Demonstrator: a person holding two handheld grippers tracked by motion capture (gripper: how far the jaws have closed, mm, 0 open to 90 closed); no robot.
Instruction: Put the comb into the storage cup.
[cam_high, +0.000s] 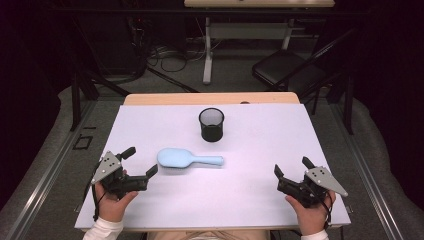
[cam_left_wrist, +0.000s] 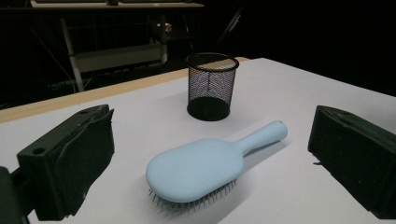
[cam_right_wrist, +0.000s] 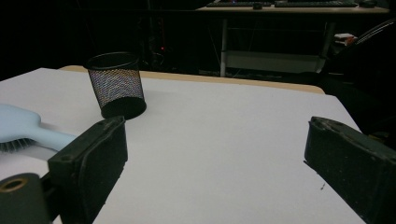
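Left tool (cam_high: 141, 161), jaws spread and empty, just beside pale-blue hairbrush (cam_high: 187, 159) lying bristles-down mid-desk (cam_high: 260, 195); black mesh cup (cam_high: 211, 124) upright behind it. Right tool (cam_high: 292, 171), jaws likewise spread, well apart.

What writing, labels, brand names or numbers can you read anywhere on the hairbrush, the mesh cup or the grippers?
None: no readable text.
Light blue hairbrush: plain back, no brand or label.
Black mesh cup: bare mesh, no tag.
Left gripper and right gripper: no lettering legible on the black jaws or grey plates.
White table: unmarked.
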